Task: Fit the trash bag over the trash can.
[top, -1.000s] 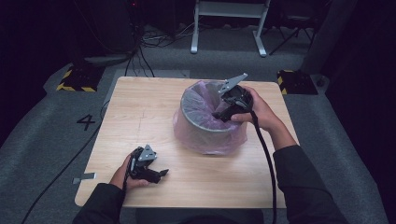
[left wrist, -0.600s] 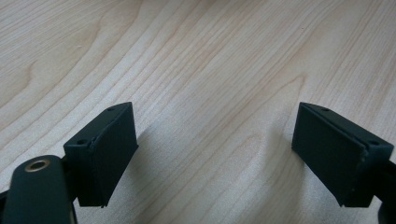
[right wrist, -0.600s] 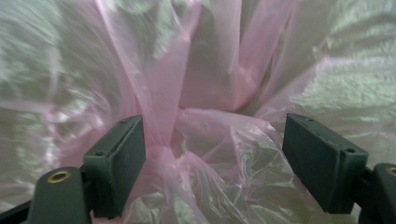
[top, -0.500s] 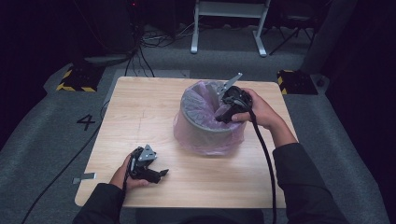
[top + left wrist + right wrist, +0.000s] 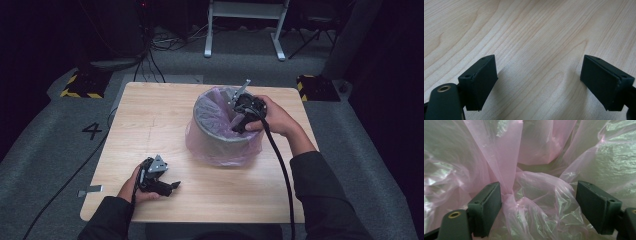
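Right of centre in the high view, the right gripper is dipping into the bin, jaws standing apart around pink bag folds. At lower left, the left gripper is resting on the table, jaws spread wide.

Dark long sleeves cover both forearms — each black two-jaw gripper has flat rectangular pads, brass-ringed screw holes, and a black cable.

Concealed and cropped items

The right gripper dips into the grey round bin, its tips hidden by the rim and thin pink plastic liner; the bin's floor is unseen under crumpled liner. The pale wooden worktop hides its near edge behind dark sleeves.
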Tool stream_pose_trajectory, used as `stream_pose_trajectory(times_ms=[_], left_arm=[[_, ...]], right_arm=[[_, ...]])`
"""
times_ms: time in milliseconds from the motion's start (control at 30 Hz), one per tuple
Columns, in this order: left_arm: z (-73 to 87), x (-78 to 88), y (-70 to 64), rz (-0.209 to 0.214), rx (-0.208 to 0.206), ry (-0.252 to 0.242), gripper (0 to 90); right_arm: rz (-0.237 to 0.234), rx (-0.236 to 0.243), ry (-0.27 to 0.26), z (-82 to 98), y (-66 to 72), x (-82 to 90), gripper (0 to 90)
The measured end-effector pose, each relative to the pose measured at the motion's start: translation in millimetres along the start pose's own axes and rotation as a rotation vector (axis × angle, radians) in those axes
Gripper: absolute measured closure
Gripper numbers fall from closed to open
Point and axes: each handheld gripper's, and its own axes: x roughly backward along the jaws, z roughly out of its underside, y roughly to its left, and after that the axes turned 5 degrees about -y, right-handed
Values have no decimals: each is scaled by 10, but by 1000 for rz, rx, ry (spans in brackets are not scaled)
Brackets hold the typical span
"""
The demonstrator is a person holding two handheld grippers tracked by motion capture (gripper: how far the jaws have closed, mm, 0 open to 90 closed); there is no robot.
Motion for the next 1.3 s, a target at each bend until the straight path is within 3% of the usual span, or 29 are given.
stream_pose_trajectory(times_ms=[267, 500, 800, 1300], left_arm=[[0, 1, 0, 0, 0, 1, 139], [0, 0, 0, 0, 0, 0, 139], [0, 0, 0, -1, 0, 0, 139], [0, 0, 0, 0, 0, 0, 139]], right_arm=[[14, 13, 83, -31, 27, -39, 205], [26, 16, 95, -38, 38, -42, 205], [46, 22, 37, -12, 58, -2, 211], [54, -21, -46, 42, 51, 80, 214]])
